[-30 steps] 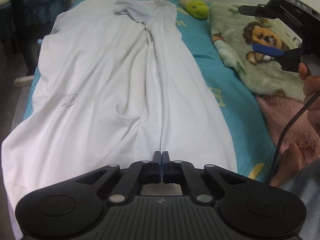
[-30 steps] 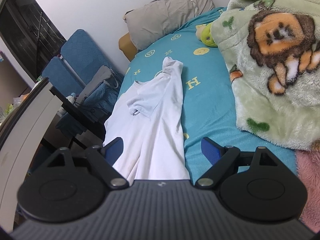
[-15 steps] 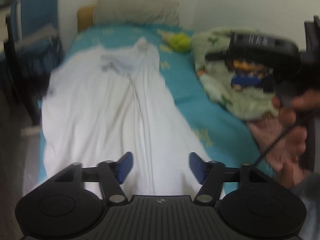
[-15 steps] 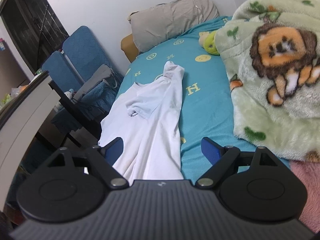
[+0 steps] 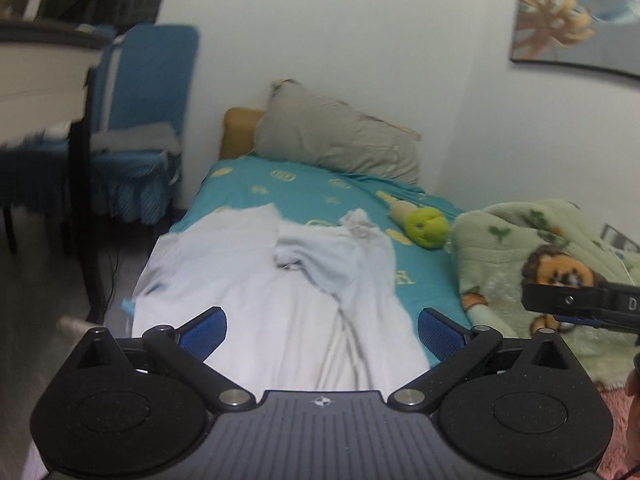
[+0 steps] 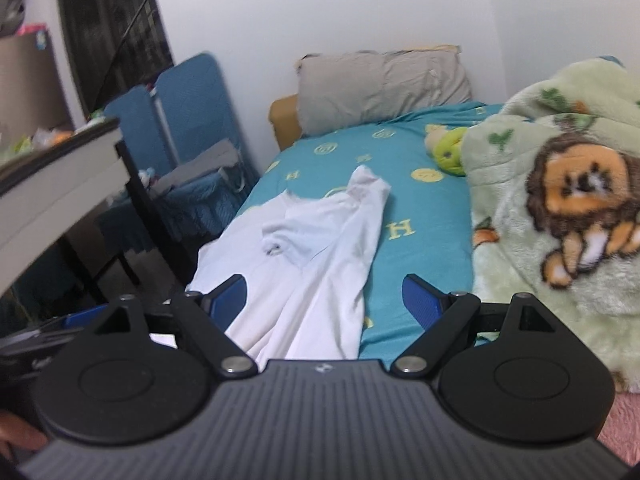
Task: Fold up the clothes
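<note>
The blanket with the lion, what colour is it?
The blanket is pale green, with an orange and brown lion. The right wrist view shows it best.

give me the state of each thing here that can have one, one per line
left claw: open, holding nothing
right claw: open, holding nothing
white garment: laid lengthwise on the bed, rumpled, one sleeve folded across its top
lion blanket: bunched in a heap on the bed
pillow: propped at the head of the bed
green plush toy: lying on the sheet

Left gripper (image 5: 322, 330) and right gripper (image 6: 325, 298), jaws wide apart, empty.
</note>
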`<state>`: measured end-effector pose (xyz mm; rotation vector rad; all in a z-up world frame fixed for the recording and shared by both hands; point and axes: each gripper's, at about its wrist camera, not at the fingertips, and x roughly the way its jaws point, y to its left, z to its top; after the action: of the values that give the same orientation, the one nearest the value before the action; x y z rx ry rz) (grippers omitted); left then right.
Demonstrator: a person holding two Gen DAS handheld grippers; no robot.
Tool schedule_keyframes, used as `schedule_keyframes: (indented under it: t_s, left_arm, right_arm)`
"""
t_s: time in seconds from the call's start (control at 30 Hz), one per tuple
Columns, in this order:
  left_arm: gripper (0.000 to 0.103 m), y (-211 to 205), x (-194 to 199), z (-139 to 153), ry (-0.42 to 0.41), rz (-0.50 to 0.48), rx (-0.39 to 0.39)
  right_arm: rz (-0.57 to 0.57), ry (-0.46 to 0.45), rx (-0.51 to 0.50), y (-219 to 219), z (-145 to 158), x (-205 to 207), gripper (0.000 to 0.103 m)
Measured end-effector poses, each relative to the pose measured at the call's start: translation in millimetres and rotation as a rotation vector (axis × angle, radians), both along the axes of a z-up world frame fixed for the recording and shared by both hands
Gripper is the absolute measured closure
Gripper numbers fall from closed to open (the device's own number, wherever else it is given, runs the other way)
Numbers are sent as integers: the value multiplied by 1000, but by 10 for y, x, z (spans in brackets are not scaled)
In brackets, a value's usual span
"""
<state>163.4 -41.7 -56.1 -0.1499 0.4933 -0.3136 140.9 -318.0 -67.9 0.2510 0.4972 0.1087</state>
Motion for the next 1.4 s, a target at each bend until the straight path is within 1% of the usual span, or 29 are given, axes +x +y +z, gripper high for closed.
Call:
schedule_keyframes:
  t_s: [0.03,0.1,0.17,0.27,0.37,0.47,0.57,0.63,0.77,0.9,1.03,1.13,1.17,1.2,1.23,1.27,1.3,1.33,1.4]
  left_arm:
    - [0,67,17,-28,6,5,-9]
    - [0,163,50,-37,4,12,3]
    - [0,284,72,-47,-6,10,-2]
    - [0,464,120,-101,-10,21,-34]
    - [0,642,197,-228,-6,45,-35]
    - [0,792,316,-390,31,65,-48]
    - [1,941,412,-537,98,84,-113]
    - [1,996,438,-607,110,77,-143]
    - [1,1011,493,-739,128,65,-120]
    - [1,1012,538,-832,148,52,-138]
    - [1,1015,582,-923,167,40,-156]
    - [1,1031,591,-968,173,33,-159]
    - [1,1037,591,-970,173,33,-163]
    - [1,1044,590,-971,173,32,-167]
    - [1,1052,590,-972,173,32,-173]
    - [1,1064,591,-969,172,31,-182]
    - [1,1073,591,-964,169,29,-192]
    - [1,1087,581,-960,164,28,-202]
    - [1,1102,562,-937,149,23,-225]
  right_arm:
    - [22,8,-11,57,-6,34,17]
    - [75,25,-49,203,-16,128,17]
    - [139,54,-98,383,-39,316,17]
    - [226,109,-184,694,-89,725,17]
    - [319,154,-252,1021,-123,1201,17]
    - [449,178,-341,1500,-159,1752,18]
    - [600,221,-479,2126,-234,2265,19]
    - [709,261,-560,2585,-316,2536,21]
    - [920,331,-731,3431,-584,2833,21]
    - [1065,375,-910,4061,-991,2929,21]
    - [1173,422,-1108,4415,-1495,2936,21]
    - [1180,470,-1253,4547,-1850,2924,21]
    - [1174,463,-1319,4557,-1959,2905,29]
    - [1164,445,-1392,4555,-2064,2879,46]
    - [1148,427,-1422,4551,-2120,2871,55]
    - [1113,412,-1410,4547,-2116,2889,91]
    - [1074,384,-1377,4536,-2056,2910,95]
    - [1041,347,-1336,4519,-1969,2926,95]
    - [974,285,-1213,4429,-1701,2976,96]
